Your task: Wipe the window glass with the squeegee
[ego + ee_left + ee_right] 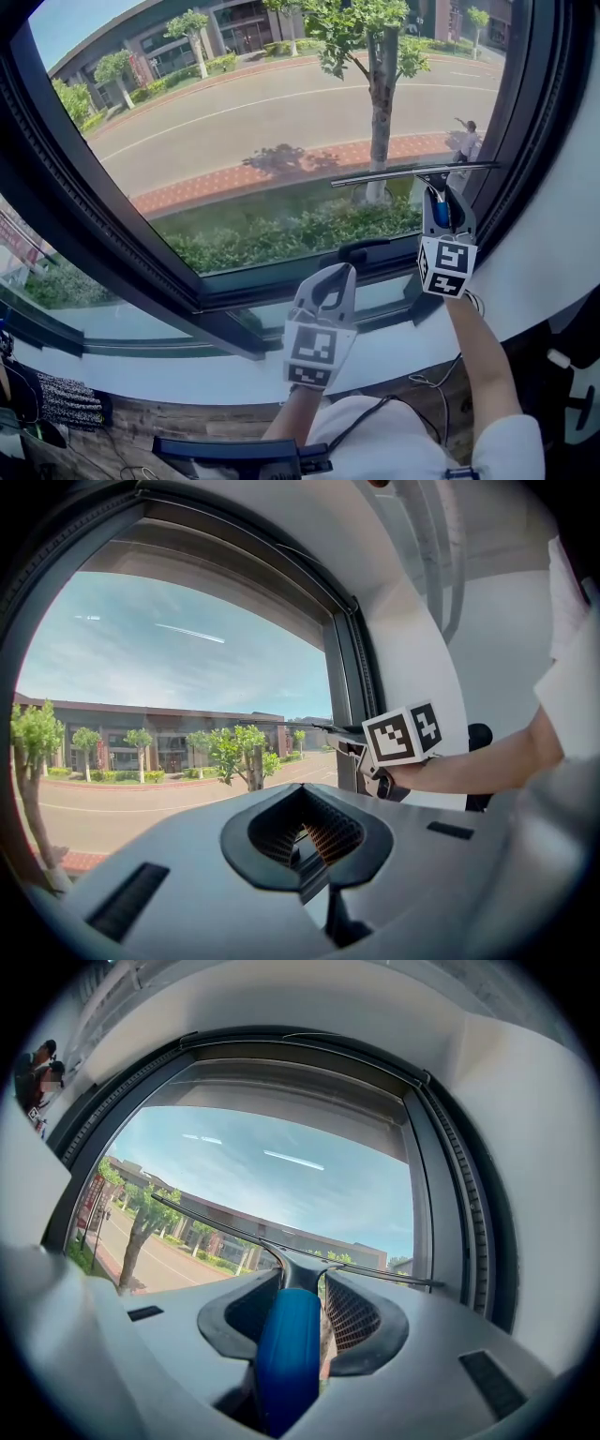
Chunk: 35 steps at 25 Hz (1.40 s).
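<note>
The squeegee has a long thin blade (pixel 412 173) and a blue handle (pixel 441 214). Its blade lies level against the lower right of the window glass (pixel 262 122). My right gripper (pixel 441 208) is shut on the blue handle (pixel 289 1354), and the blade (pixel 216 1222) spreads left and right just past the jaws. My left gripper (pixel 333 281) hangs lower and to the left, in front of the bottom frame, shut with nothing in it. In the left gripper view the pads (pixel 328 832) meet, and the right gripper's marker cube (pixel 403 733) shows at the right.
A dark window frame (pixel 103 253) runs round the glass, with a black window handle (pixel 361 249) on its bottom rail. A white sill (pixel 187 380) lies below and a white wall (pixel 553 253) stands at the right. A cable (pixel 431 380) lies on the wooden ledge.
</note>
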{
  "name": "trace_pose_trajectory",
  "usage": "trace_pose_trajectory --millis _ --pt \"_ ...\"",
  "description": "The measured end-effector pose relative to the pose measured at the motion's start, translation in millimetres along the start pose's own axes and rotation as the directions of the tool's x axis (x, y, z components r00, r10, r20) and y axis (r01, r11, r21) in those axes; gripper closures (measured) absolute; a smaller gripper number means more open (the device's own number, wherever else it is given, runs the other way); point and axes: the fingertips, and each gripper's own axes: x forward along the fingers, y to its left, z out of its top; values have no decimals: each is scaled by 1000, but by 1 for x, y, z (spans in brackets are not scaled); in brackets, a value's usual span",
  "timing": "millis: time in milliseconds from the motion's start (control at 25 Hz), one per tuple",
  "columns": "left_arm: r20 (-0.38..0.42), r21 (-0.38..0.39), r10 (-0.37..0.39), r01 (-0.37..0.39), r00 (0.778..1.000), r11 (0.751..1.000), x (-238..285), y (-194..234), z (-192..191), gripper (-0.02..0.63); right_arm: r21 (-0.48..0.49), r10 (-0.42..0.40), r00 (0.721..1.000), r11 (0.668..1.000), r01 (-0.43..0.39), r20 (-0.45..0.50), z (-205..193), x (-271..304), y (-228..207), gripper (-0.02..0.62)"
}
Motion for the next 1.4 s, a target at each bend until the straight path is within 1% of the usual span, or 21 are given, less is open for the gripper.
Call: trace_pose_trajectory --millis 320,520,880,1400 --pt "-7 5 4 -4 1000 1000 1 1 1 604 11 14 998 1000 -13 -63 -27 -5 9 446" --pt "-11 8 6 -6 1000 1000 1 1 0 604 -21 19 995 1000 -21 -97 -48 -9 12 446" --pt "-31 17 14 -14 999 1000 2 3 -6 604 -32 30 986 999 -35 -165 -82 -14 21 446" --pt "-52 15 23 -22 998 1000 3 3 -15 604 -35 59 973 997 -69 -225 -110 -20 33 446"
